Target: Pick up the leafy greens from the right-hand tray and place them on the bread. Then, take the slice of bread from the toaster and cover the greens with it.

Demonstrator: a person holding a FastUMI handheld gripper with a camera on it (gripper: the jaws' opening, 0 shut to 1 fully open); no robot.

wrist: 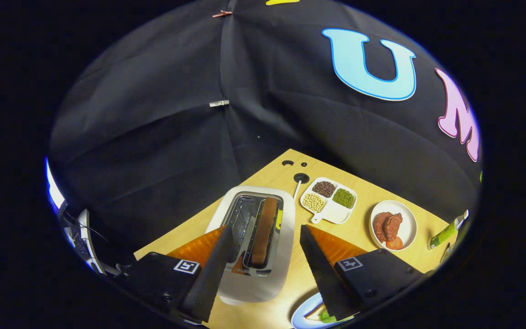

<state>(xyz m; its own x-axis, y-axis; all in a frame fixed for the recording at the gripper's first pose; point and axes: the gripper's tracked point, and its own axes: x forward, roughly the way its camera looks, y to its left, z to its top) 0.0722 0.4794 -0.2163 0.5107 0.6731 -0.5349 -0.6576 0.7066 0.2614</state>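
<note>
Hovering above the toaster [254, 242], I hold my gripper [263, 269] with its fingers spread wide, gripping nothing. The slice of bread [264, 230] stands upright in 1 of the 2 slots, between my fingers and slightly ahead of them. Near my right finger sits a blue-rimmed plate [300, 315] where a bit of leafy greens [326, 316] peeks out, so I judge the greens already placed. To do this well, I should descend straight, centre the slice between both pads, avoid the metal slot edges, and close gently so the bread doesn't crumble.
</note>
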